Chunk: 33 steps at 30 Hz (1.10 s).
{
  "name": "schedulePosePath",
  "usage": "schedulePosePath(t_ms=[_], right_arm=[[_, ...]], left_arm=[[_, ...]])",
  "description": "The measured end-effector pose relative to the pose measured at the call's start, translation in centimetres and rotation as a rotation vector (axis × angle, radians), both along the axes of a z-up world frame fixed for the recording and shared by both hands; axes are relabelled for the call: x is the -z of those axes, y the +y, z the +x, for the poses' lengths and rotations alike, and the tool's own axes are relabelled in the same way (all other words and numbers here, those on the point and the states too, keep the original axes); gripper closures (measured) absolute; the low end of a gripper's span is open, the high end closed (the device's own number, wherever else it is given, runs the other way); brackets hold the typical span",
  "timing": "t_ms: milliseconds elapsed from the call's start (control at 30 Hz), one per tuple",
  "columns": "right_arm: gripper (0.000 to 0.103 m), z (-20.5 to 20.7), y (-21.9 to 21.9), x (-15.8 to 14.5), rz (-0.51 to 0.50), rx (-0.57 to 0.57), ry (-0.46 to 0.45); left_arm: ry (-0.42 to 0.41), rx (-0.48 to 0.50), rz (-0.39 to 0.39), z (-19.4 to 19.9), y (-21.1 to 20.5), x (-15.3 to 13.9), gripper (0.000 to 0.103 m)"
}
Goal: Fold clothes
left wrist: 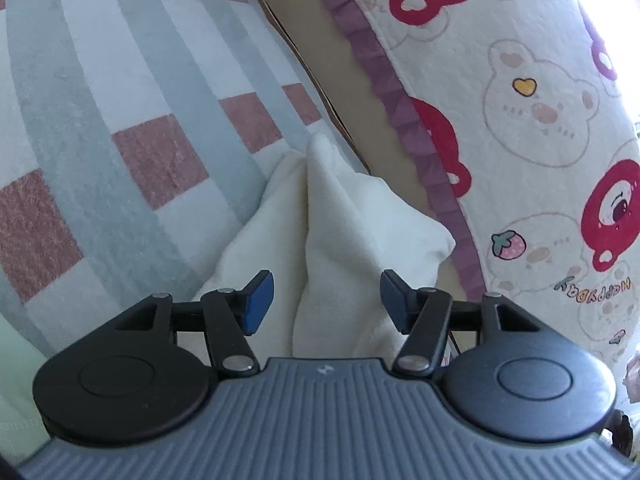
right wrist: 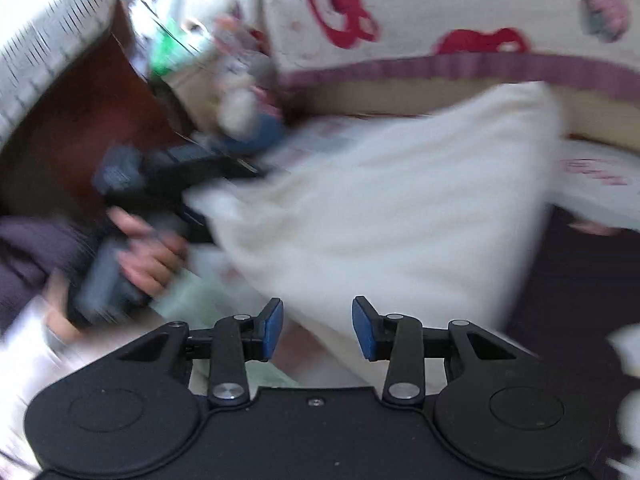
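A cream-white fleece garment (left wrist: 340, 224) lies bunched on the checked rug, with a raised fold running between my left gripper's (left wrist: 326, 300) blue pads. The left jaws are open around that fold and do not pinch it. In the right wrist view the same white garment (right wrist: 400, 216) spreads wide, blurred by motion. My right gripper (right wrist: 318, 330) is open at its near edge, not closed on the cloth. The left gripper (right wrist: 160, 184) shows in that view at the garment's left edge, held by a hand (right wrist: 148, 252).
A grey, white and red checked rug (left wrist: 120, 120) covers the floor. A bed with a bear-print quilt (left wrist: 520, 100) and purple trim (left wrist: 400, 100) runs along the right. A pale green cloth (right wrist: 192, 296) lies near the right gripper. A brown cabinet (right wrist: 80, 120) stands at left.
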State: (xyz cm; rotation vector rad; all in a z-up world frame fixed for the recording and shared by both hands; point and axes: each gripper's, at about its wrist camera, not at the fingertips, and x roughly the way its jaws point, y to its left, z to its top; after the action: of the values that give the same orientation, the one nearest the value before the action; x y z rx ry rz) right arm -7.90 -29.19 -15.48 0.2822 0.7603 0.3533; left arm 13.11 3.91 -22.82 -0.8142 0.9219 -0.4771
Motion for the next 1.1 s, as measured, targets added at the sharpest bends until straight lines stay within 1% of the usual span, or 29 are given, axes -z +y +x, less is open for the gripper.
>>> schedulePosePath(t_ms=[33,67,100,133,167,200,233,300,333,367,400,500,567,633,667,700,733,767,800,833,867,900,933,967,1000,1033,1100], right_arm=[[0.058,-0.6,-0.2,0.3,-0.059,0.014,0.025],[0.058,-1.0,-0.2,0.8,-0.09,0.023,0.043],[0.057,-1.2,-0.1,1.3,-0.112,0.031,0.06],[0.056,-1.4,-0.1,1.8,-0.135,0.038,0.077],[0.056,-1.4,0.0,2.2,-0.143,0.052,0.08],[0.056,-1.2,0.1,2.6,-0.148,0.068,0.08],[0.056,-1.1,0.3,2.9,-0.152,0.084,0.08],[0.056,-0.8,0.5,3.6,-0.161,0.115,0.079],[0.056,-0.7,0.6,4.0,-0.166,0.131,0.078],[0.054,-0.4,0.9,4.4,-0.18,0.158,0.078],[0.051,-0.2,0.9,4.8,-0.186,0.183,0.081],[0.049,0.5,0.5,5.5,-0.127,0.204,0.101],[0.049,0.5,0.0,5.7,-0.093,0.221,0.108],[0.049,0.4,-0.3,5.8,-0.067,0.233,0.113],[0.049,0.4,-0.2,5.9,-0.061,0.237,0.114],[0.048,0.6,-0.2,6.0,-0.058,0.243,0.114],[0.046,0.8,-0.1,6.2,-0.052,0.25,0.116],[0.045,1.2,-0.1,6.4,-0.024,0.262,0.122],[0.042,1.7,-0.1,6.7,0.009,0.275,0.128],[0.042,2.1,-0.1,7.0,0.042,0.288,0.135],[0.041,2.7,-0.2,7.2,0.103,0.301,0.144],[0.04,3.0,0.0,6.9,0.115,0.313,0.146],[0.046,3.3,0.3,6.5,0.11,0.325,0.148],[0.053,2.9,1.2,5.4,0.032,0.301,0.111],[0.065,2.4,2.3,4.2,-0.069,0.266,0.062],[0.071,1.8,3.4,2.9,-0.17,0.23,0.013],[0.076,0.7,5.5,0.8,-0.324,0.153,-0.055]], left_arm=[[-0.018,-0.029,0.013,-0.5,0.0,-0.7,0.045],[-0.054,-0.048,0.029,-1.1,-0.1,-1.6,0.04],[-0.103,-0.034,0.055,-1.5,-0.6,-2.5,0.036],[-0.153,-0.017,0.083,-1.8,-1.2,-3.4,0.029],[-0.183,0.017,0.132,-1.9,-2.1,-4.1,0.025],[-0.197,0.047,0.187,-1.9,-3.0,-4.4,0.025],[-0.201,0.081,0.259,-1.9,-4.0,-4.4,0.025],[-0.159,0.135,0.386,-1.8,-5.5,-3.5,0.025],[-0.136,0.153,0.42,-1.8,-5.9,-3.0,0.025],[-0.114,0.166,0.437,-1.7,-6.0,-2.4,0.025],[-0.094,0.173,0.436,-1.5,-5.9,-2.0,0.025],[-0.048,0.186,0.359,-1.2,-5.0,-1.0,0.022],[-0.019,0.182,0.332,-0.9,-5.1,-0.3,0.019],[-0.009,0.219,0.35,-0.6,-6.2,0.6,0.013],[-0.018,0.243,0.377,-0.6,-7.0,0.8,0.012],[-0.044,0.256,0.411,-0.8,-7.7,0.9,0.013],[-0.091,0.27,0.444,-1.2,-8.3,0.7,0.017],[-0.152,0.291,0.465,-1.6,-8.9,0.3,0.041],[-0.214,0.312,0.484,-1.9,-9.4,-0.2,0.059],[-0.253,0.315,0.49,-2.3,-9.6,-0.7,0.079],[-0.278,0.289,0.509,-2.6,-9.4,-1.3,0.084],[-0.301,0.26,0.529,-3.0,-9.2,-1.9,0.085],[-0.313,0.216,0.508,-3.4,-8.2,-2.6,0.086],[-0.328,0.179,0.467,-3.7,-6.9,-3.2,0.086],[-0.346,0.142,0.451,-3.9,-5.9,-4.0,0.086],[-0.358,0.123,0.482,-3.7,-5.6,-4.1,0.086],[-0.379,0.09,0.557,-3.2,-5.1,-4.2,0.086]])
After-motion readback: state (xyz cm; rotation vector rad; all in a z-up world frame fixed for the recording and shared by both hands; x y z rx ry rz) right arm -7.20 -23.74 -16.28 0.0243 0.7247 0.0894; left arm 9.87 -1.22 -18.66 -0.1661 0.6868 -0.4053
